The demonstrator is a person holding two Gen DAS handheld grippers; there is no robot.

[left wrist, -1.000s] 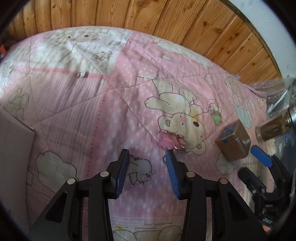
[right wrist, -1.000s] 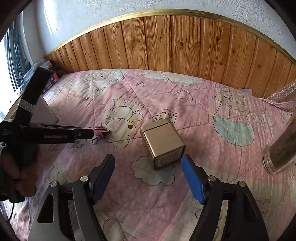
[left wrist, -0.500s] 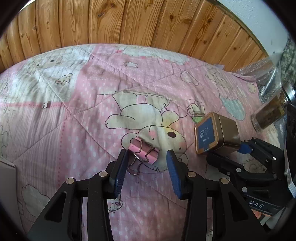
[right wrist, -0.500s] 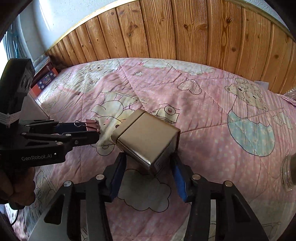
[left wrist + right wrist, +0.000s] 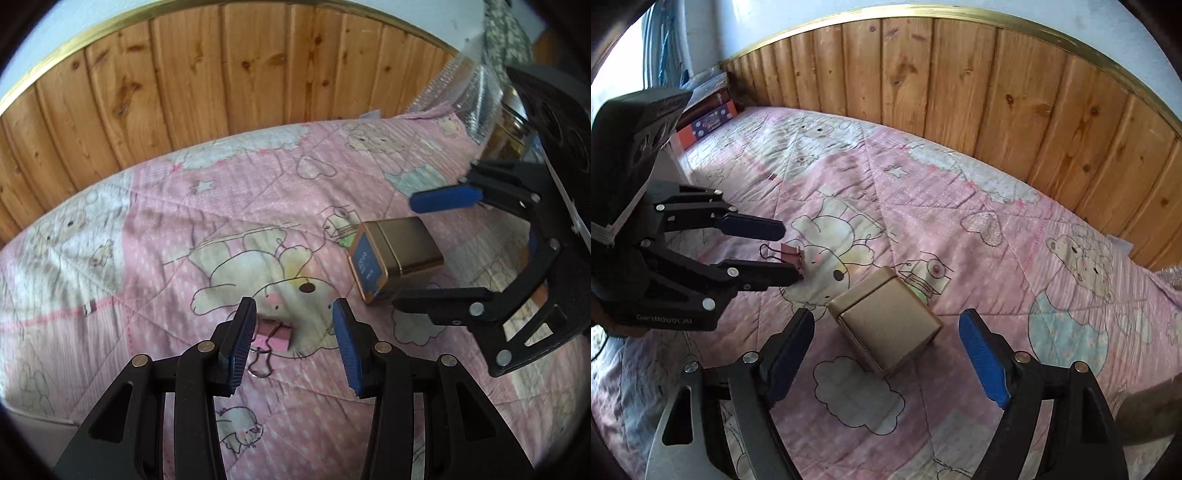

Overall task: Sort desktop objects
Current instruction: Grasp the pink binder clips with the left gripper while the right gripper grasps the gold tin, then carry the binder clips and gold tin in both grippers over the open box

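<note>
While half a second ago the left tongs point(image 5: 293, 341) were clenched on the small pink metal binder clip point(image 5: 274, 335), the left wrist view now shows them released; the clip lies on the pink cartoon-bear quilted bedspread point(image 5: 147, 229) just inside the left pad, its wire loop trailing towards the camera; to the right, the gold metal box with a blue label point(image 5: 393, 254) rests on the quilt between the spread fingers of the right tongs point(image 5: 424, 251), touching neither that can be seen.

From the right wrist view, the right tongs point(image 5: 886, 360) stand wide apart, where shortly before they carried the box tilted in the air; the box point(image 5: 886, 321) sits on the bedspread point(image 5: 960, 221), clear of both pads; the left tongs point(image 5: 775, 251) hover open around the clip point(image 5: 792, 254); both objects seem to have been set down, so this sorting placement looks complete and fresh picks likely come next.
</note>
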